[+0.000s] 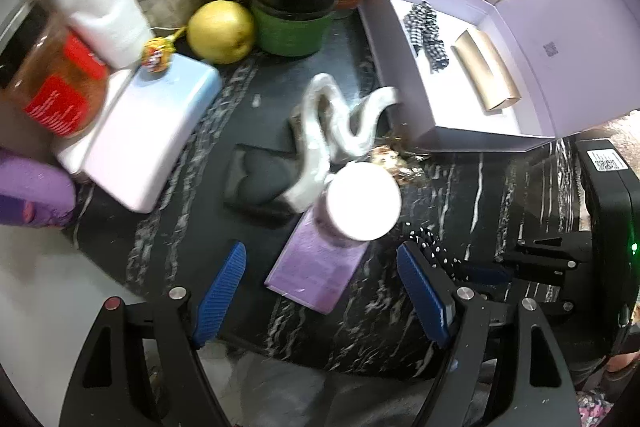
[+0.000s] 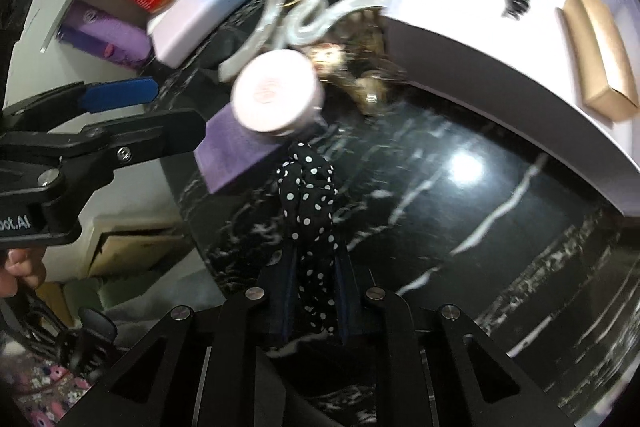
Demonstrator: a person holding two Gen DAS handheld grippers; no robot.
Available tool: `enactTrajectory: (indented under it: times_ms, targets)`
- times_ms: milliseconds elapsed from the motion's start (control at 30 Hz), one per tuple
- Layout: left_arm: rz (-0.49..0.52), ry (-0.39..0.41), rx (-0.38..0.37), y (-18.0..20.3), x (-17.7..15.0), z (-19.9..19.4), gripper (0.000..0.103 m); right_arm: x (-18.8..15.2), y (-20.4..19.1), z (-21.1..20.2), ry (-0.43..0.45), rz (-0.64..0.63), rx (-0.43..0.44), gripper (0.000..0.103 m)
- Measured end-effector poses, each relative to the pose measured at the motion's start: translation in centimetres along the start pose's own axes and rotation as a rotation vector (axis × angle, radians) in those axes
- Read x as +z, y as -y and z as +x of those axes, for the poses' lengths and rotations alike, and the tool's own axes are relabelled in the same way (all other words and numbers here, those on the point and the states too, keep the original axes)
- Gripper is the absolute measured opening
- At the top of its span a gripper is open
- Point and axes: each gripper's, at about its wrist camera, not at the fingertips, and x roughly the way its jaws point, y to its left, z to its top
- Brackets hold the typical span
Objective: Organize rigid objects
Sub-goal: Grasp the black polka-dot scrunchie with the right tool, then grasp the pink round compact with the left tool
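While the black polka-dot fabric hair tie (image 2: 310, 227) is pinched by the right gripper (image 2: 316, 291) above bare black marble counter (image 2: 460, 227), beside the open lilac box's (image 2: 500, 99) wall, the left gripper (image 1: 320, 291) is held spread over the purple card (image 1: 316, 271).

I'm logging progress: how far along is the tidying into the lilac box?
Done: a black-and-white striped hair tie and a tan cardboard box lie in the open lilac box. In hand: the right gripper pinches a polka-dot scrunchie. Left: the white-lidded jar and pearly wavy clip; the left gripper is open.
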Motion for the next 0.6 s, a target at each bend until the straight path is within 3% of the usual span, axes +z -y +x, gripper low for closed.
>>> enactTrajectory:
  times_ms: [267, 600]
  targets:
    - [-0.006, -0.029, -0.041, 1.9, 0.4, 2.4, 0.078, -0.3, 2.5, -0.8, 0.023, 0.060, -0.026, 0.016]
    - [-0.022, -0.037, 0.026, 3.6, 1.4, 4.4, 0.075, -0.1, 3.7, -0.9, 0.039, 0.103, -0.030, 0.016]
